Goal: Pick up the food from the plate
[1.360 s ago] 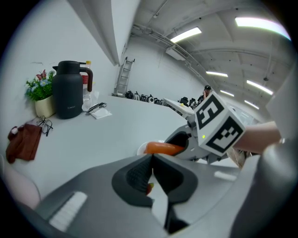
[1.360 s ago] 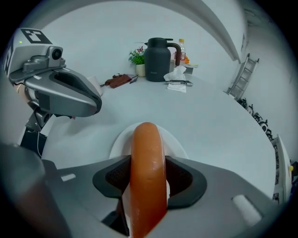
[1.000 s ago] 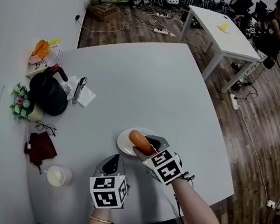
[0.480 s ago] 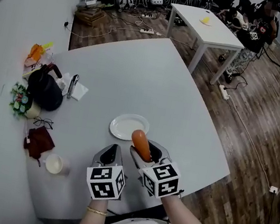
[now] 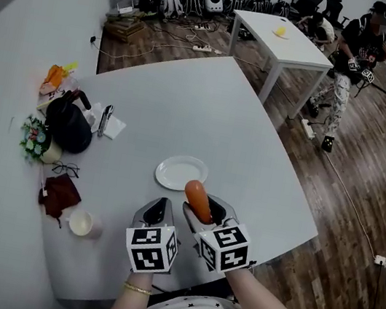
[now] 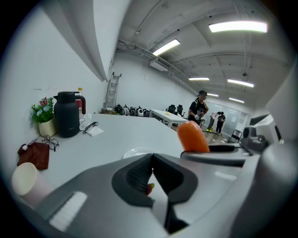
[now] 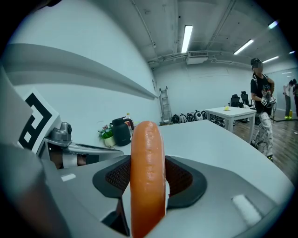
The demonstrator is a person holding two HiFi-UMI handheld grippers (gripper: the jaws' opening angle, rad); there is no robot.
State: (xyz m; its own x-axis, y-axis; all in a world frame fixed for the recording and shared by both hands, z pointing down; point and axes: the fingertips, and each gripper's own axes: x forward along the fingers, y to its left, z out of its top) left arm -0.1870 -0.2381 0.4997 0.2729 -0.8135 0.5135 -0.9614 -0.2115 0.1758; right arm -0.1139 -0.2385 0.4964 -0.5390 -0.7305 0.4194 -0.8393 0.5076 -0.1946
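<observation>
An orange sausage (image 5: 198,200) stands between the jaws of my right gripper (image 5: 204,215), which is shut on it and held above the table near its front edge. Up close the sausage (image 7: 147,179) fills the middle of the right gripper view, with both pads pressed on its sides. The white plate (image 5: 181,172) lies bare on the table just beyond the grippers. My left gripper (image 5: 157,214) sits beside the right one, jaws shut with nothing in them. In the left gripper view the sausage (image 6: 192,137) shows at the right.
At the table's left edge stand a black kettle (image 5: 67,124), a small flower pot (image 5: 36,139), glasses, a dark red cloth (image 5: 60,195) and a white cup (image 5: 82,223). A white table (image 5: 283,44) stands beyond. A person (image 5: 349,67) walks on the wooden floor at the back right.
My right gripper lifted the sausage off the plate and drew it back toward the table's front edge. The plate is now bare. The left gripper stayed beside it.
</observation>
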